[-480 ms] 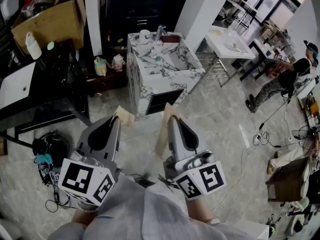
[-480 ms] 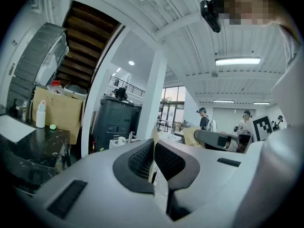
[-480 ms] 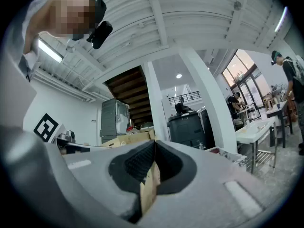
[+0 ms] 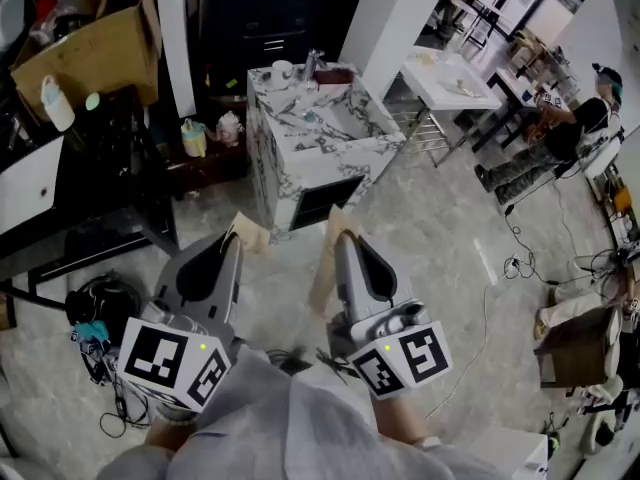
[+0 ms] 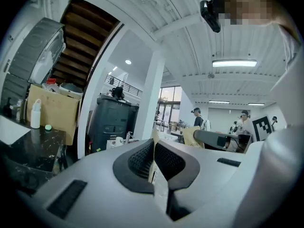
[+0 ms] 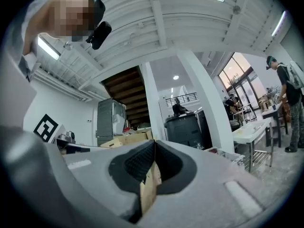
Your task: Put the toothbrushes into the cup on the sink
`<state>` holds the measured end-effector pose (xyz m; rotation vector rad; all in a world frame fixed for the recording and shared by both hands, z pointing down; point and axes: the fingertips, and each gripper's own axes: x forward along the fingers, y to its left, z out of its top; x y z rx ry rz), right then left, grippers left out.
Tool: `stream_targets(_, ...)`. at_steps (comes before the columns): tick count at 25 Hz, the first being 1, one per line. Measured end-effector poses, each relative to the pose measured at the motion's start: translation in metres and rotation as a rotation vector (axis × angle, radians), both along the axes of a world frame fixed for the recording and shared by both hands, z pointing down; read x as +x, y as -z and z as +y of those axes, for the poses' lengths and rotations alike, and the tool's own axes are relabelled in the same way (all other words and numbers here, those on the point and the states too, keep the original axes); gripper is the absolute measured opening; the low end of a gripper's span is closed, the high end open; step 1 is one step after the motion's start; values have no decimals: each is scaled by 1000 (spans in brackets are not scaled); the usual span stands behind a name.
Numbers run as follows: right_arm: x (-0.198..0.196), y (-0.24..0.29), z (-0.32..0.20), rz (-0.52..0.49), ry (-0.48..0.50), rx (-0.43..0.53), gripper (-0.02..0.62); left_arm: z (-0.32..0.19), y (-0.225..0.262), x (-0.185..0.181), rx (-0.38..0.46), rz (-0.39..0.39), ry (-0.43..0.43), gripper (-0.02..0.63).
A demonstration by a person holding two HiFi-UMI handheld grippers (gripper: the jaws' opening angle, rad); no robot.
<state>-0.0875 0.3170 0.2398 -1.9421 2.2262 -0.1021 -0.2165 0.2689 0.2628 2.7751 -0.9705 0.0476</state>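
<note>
Marble sink [image 4: 275, 158] drifts slightly left since earlier; approach step, left gripper [image 4: 243, 233] and right gripper [image 4: 335, 226] closed, empty, sink well ahead; next, close in.

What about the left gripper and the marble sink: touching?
Apart. In the left gripper view the marble sink sits small and distant beyond the left gripper, whose jaws are closed together.

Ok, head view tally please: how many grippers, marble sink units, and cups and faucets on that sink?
grippers: 2 (left gripper, right gripper, both with jaws together)
marble sink unit: 1
cup on its top: 1
faucet: 1
total: 5
</note>
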Motion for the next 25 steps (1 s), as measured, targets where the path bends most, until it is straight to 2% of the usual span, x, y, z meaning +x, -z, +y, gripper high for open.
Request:
stream_targets(5,-12,2,-4,27,-56,10,0,-9,-1,-10,2,2,-39,6)
stream_targets(14,-36,-3,-12,-6,-151,10,0,-28,-7,-39,8,1,-110,6)
stream_targets(25,-57,3,-23,2,-202,10,0,-43,-10,-59,-3,27,-156,6)
